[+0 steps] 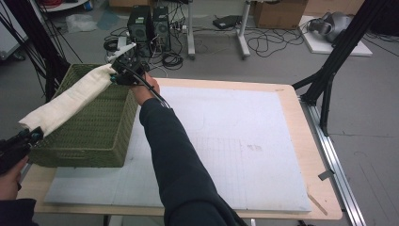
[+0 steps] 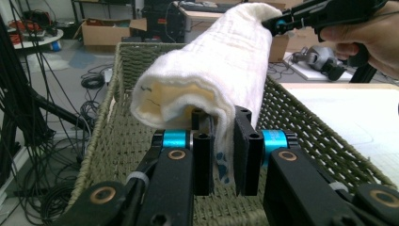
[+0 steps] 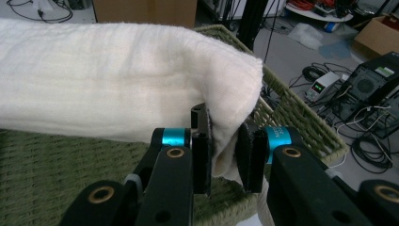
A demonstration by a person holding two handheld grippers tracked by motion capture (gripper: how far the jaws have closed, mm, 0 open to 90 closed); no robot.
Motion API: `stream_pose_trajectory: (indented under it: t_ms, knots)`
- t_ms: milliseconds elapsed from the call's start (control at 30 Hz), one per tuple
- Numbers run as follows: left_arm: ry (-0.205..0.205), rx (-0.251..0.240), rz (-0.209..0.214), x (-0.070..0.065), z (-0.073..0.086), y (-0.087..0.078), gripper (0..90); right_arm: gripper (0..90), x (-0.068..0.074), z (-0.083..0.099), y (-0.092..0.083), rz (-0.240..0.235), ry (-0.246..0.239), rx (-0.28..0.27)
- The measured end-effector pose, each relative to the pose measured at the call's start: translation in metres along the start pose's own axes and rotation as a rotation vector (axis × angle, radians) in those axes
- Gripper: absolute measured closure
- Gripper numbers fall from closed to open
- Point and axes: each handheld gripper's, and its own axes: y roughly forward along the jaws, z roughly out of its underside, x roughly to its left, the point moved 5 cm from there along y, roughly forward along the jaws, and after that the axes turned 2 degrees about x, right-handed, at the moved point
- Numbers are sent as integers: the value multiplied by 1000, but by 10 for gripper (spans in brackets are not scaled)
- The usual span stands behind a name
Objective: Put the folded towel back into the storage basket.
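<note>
A rolled towel (image 1: 70, 101) stretches above a woven basket (image 1: 94, 136) at the left end of the table (image 1: 301, 122), its near end between the jaws of the left gripper (image 1: 33, 136), its far end in the right gripper (image 1: 115, 75), with a mat (image 1: 235, 141) covering the tabletop to the basket's right.

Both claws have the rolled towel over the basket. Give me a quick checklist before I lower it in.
1. Left claw clamped on the near end of the rolled towel: ok.
2. Right claw clamped on the far end: ok.
3. Towel roll intact, not unrolling: ok.
4. Towel lined up over the green woven basket: not ok, it lies slantwise, its near end past the basket's rim.
5. Basket fully on the table: ok.
6. Basket floor free of other items: cannot tell, the towel hides part of it.
</note>
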Motion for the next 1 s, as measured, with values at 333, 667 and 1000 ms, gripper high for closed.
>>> stream_pose_trajectory:
  t_ms: [333,667,1000]
  knots:
    - [7,28,-17,6,3,9,798,785,-2,1,12,7,15,7]
    - [9,96,-11,15,13,13,486,589,-2,17,28,35,-2,87]
    - [26,26,-16,13,1,-4,426,504,-7,20,6,25,3,48]
